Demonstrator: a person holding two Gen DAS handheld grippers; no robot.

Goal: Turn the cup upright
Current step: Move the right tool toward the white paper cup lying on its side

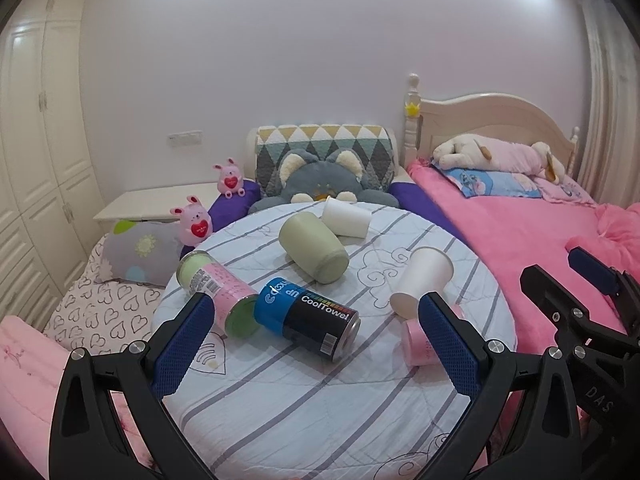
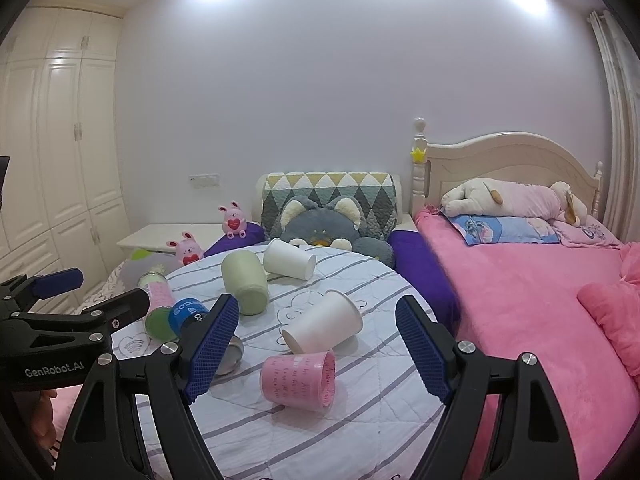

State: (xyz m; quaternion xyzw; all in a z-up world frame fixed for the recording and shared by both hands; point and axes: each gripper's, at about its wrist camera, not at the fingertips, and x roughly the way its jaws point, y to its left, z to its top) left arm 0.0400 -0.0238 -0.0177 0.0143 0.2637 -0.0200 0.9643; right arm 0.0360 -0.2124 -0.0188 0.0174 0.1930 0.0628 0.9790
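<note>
Several cups and cans lie on their sides on a round striped table. A white paper cup lies at mid-right, with a small pink cup in front of it. A green cup and a second white cup lie farther back. A blue and black CoolTowel can and a pink-green bottle lie on the left. My left gripper is open and empty above the near table. My right gripper is open and empty, with the pink cup between its fingers' line of sight.
A pink bed with a plush dog stands on the right. A grey cat cushion and patterned pillow sit behind the table. Two pink bunny toys and a white wardrobe are on the left.
</note>
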